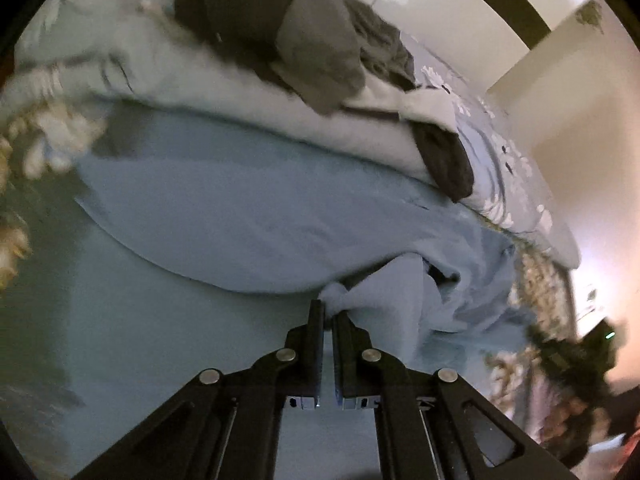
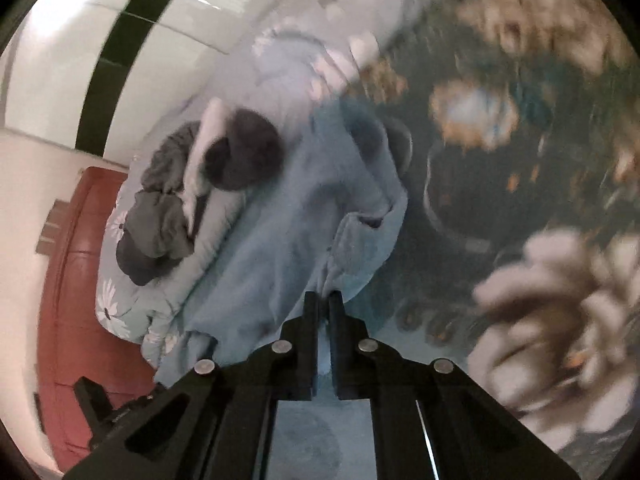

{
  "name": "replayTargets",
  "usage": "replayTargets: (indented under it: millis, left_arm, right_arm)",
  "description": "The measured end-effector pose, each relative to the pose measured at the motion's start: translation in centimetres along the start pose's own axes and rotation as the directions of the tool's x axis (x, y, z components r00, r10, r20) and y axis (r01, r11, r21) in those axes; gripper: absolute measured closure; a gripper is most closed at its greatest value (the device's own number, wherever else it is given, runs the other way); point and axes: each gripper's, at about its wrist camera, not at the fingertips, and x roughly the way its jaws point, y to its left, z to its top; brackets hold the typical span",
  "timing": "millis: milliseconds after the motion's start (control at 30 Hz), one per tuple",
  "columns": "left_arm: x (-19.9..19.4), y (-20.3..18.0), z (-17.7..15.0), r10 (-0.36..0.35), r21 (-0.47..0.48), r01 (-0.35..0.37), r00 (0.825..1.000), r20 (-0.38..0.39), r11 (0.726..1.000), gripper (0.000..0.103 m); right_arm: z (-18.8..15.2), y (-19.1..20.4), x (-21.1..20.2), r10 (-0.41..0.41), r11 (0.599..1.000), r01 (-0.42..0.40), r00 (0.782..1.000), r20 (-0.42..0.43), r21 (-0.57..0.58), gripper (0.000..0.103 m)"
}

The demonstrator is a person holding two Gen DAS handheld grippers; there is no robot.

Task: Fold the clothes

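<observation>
- Two tongs pinch the blue garment (image 1: 248, 216): the left gripper (image 1: 327, 308) and the right gripper (image 2: 323, 300) are both clamped on its cloth.
- It lies on the bed (image 1: 36, 300), beside the dark clothes pile (image 1: 304, 44).
- Lift both corners evenly and keep the cloth tight.

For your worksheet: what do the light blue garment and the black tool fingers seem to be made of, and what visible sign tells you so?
Light blue garment: looks like soft woven or knitted cloth, matte; it drapes, creases and bunches where the left tool pinches it. The exact fibre cannot be told.

Fingers: apparently rigid black plastic or coated metal, dull finish; straight hard edges and shiny silver pivot pins.
</observation>
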Motion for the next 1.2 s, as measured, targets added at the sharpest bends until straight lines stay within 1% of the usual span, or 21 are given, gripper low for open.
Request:
replayTargets:
  millis: [167, 200, 233, 300, 367, 467, 533, 567, 633, 667, 700, 767, 800, 833, 900, 967, 1033, 1100, 1167, 1200]
  left_arm:
    - [-4.1, 2.1, 0.7, 0.032, 0.039, -0.032, 0.999, 0.003, 0.999, 0.099]
    - [-4.3, 2.4, 0.8, 0.044, 0.046, -0.044, 0.999, -0.006, 0.998, 0.099]
    - [-4.2, 2.6, 0.8, 0.072, 0.059, -0.071, 0.997, -0.021, 0.996, 0.099]
    - [-3.1, 3.1, 0.7, 0.147, 0.083, -0.142, 0.988, -0.055, 0.986, 0.099]
    - [-1.4, 4.2, 0.8, 0.166, 0.061, -0.161, 0.982, -0.091, 0.985, 0.099]
    - [1.4, 6.4, 1.3, 0.201, 0.001, -0.202, 0.971, -0.133, 0.979, 0.099]
    - [3.2, 8.3, 1.7, 0.202, -0.063, -0.216, 0.963, -0.177, 0.974, 0.095]
    - [4.0, 9.3, 1.8, 0.194, -0.101, -0.217, 0.961, -0.199, 0.971, 0.095]
    - [4.8, 11.2, 1.9, 0.152, -0.182, -0.195, 0.962, -0.226, 0.964, 0.095]
    - [4.7, 12.0, 1.9, 0.135, -0.218, -0.185, 0.964, -0.227, 0.958, 0.095]
    - [4.5, 12.7, 1.8, 0.12, -0.249, -0.176, 0.967, -0.225, 0.953, 0.091]
    - [3.5, 13.7, 1.3, 0.097, -0.28, -0.152, 0.975, -0.2, 0.948, 0.077]
    - [2.8, 14.3, 0.8, 0.091, -0.289, -0.144, 0.978, -0.189, 0.947, 0.062]
    - [2.1, 14.8, 0.2, 0.093, -0.292, -0.142, 0.98, -0.177, 0.946, 0.052]
    - [0.8, 15.6, -1.3, 0.121, -0.276, -0.162, 0.98, -0.158, 0.947, 0.049]
    - [-0.3, 15.9, -3.2, 0.171, -0.227, -0.205, 0.972, -0.162, 0.952, 0.048]
    - [-0.7, 15.6, -4.9, 0.18, -0.178, -0.21, 0.969, -0.17, 0.961, 0.045]
    - [-0.6, 14.8, -6.7, 0.169, -0.129, -0.194, 0.969, -0.182, 0.973, 0.043]
    - [-0.1, 14.1, -7.6, 0.185, -0.072, -0.201, 0.965, -0.185, 0.977, 0.04]
    - [0.4, 13.7, -7.9, 0.211, -0.041, -0.221, 0.96, -0.183, 0.974, 0.039]
  right_arm:
    - [1.7, 0.3, -5.0, 0.038, 0.999, -0.035, 0.992, 0.118, -0.03, 0.101]
    - [2.0, 0.2, -5.8, 0.036, 0.999, -0.031, 0.99, 0.134, -0.038, 0.101]
    - [2.2, 0.0, -6.2, 0.022, 0.999, -0.015, 0.99, 0.141, -0.048, 0.101]
    - [2.3, -0.7, -6.0, -0.011, 0.999, 0.017, 0.993, 0.119, -0.052, 0.101]
    - [2.0, -1.9, -4.9, -0.017, 1.0, 0.019, 0.997, 0.073, -0.02, 0.101]
    - [1.0, -3.4, -3.0, -0.028, 0.999, 0.028, 1.0, 0.012, 0.016, 0.101]
    - [0.2, -3.9, -1.8, -0.033, 0.999, 0.034, 0.999, -0.027, 0.023, 0.101]
    - [-0.2, -4.1, -1.2, -0.035, 0.999, 0.036, 0.998, -0.047, 0.025, 0.101]
    - [-0.8, -4.3, -0.3, -0.049, 0.999, 0.051, 0.996, -0.072, 0.019, 0.1]
    - [-1.1, -4.4, 0.1, -0.057, 0.998, 0.059, 0.995, -0.082, 0.016, 0.1]
    - [-1.4, -4.4, 0.5, -0.065, 0.998, 0.067, 0.994, -0.093, 0.012, 0.1]
    - [-2.0, -4.6, 1.2, -0.079, 0.997, 0.08, 0.99, -0.119, 0.006, 0.1]
    - [-2.5, -4.5, 1.6, -0.084, 0.996, 0.084, 0.987, -0.135, -0.004, 0.1]
    - [-2.9, -4.3, 1.9, -0.086, 0.996, 0.084, 0.985, -0.152, -0.016, 0.098]
    - [-4.2, -3.3, 2.9, -0.072, 0.996, 0.061, 0.978, -0.197, -0.062, 0.098]
    - [-5.4, -1.9, 4.0, -0.051, 0.995, 0.028, 0.969, -0.24, -0.099, 0.098]
    - [-6.7, 0.1, 5.7, -0.028, 0.989, -0.015, 0.955, -0.296, -0.145, 0.098]
    - [-8.0, 2.2, 7.4, -0.013, 0.98, -0.058, 0.936, -0.353, -0.188, 0.098]
    - [-9.2, 4.5, 9.1, -0.004, 0.97, -0.095, 0.915, -0.404, -0.225, 0.091]
    - [-9.8, 5.6, 9.9, -0.001, 0.963, -0.113, 0.905, -0.425, -0.243, 0.081]
